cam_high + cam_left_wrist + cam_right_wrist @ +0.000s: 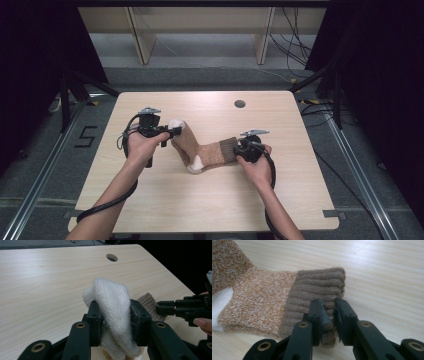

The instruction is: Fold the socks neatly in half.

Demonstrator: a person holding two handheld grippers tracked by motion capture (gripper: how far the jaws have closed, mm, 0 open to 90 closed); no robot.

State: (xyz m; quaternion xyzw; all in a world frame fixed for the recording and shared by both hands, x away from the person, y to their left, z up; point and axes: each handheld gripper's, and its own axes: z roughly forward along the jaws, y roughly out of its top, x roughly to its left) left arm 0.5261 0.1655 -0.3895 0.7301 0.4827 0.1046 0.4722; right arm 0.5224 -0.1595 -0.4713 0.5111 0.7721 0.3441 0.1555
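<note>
A knitted sock (205,152) lies bent on the wooden table (200,200). It is orange-brown with a white toe, a white heel and a brown ribbed cuff. My left gripper (175,131) is shut on the white toe (110,295), which bulges up between its pads (94,315). My right gripper (239,149) is shut on the edge of the ribbed cuff (317,285), the fabric pinched between its pads (322,315). The left gripper view also shows the right gripper (172,308) at the far right, beside the cuff. The heel (196,164) rests on the table between the two grippers.
A round cable hole (240,104) sits near the table's far edge. Cables trail from both grippers toward the front edge. Beyond the table stand wooden shelf legs (142,40) and dark curtains on both sides.
</note>
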